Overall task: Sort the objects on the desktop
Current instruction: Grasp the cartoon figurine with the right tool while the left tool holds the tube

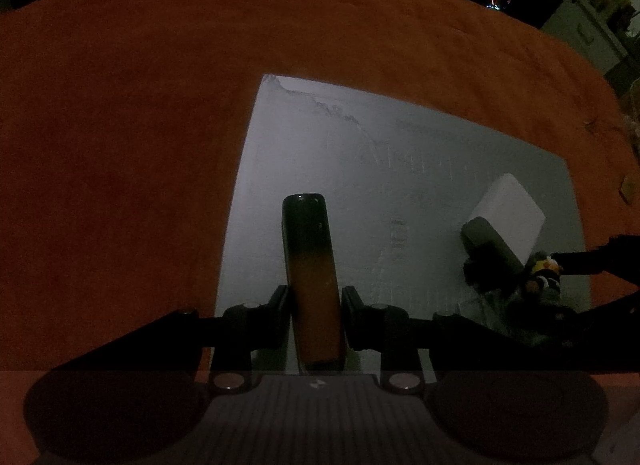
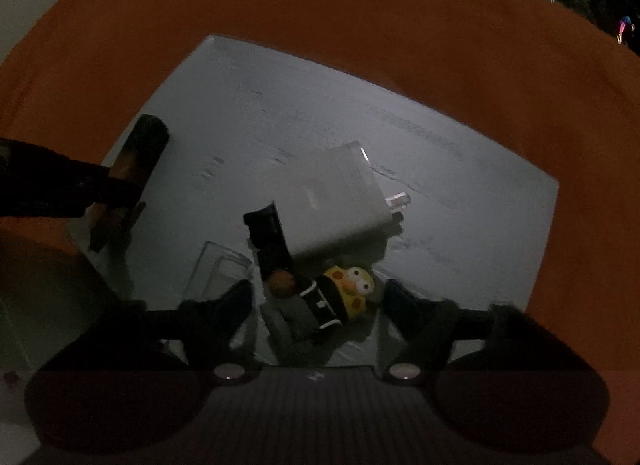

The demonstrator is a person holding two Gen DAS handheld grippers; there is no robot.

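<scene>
A stick [image 1: 310, 257], black at the far end and orange near me, lies on the grey mat [image 1: 360, 145]. My left gripper [image 1: 316, 299] is shut on its orange part, one finger on each side. The stick [image 2: 140, 149] also shows at the left of the right wrist view. A small yellow toy figure [image 2: 344, 297] with big eyes and black clothes lies between the fingers of my right gripper [image 2: 318, 299], which is shut on it end to end. The toy [image 1: 546, 265] is seen from the left wrist too.
A white plug adapter [image 2: 344, 201] lies just beyond the toy, with a black block [image 2: 268, 233] against its left side. A clear plastic case [image 2: 220, 269] sits at the mat's near edge. An orange cloth [image 2: 320, 5] covers the table around the mat [image 2: 320, 105].
</scene>
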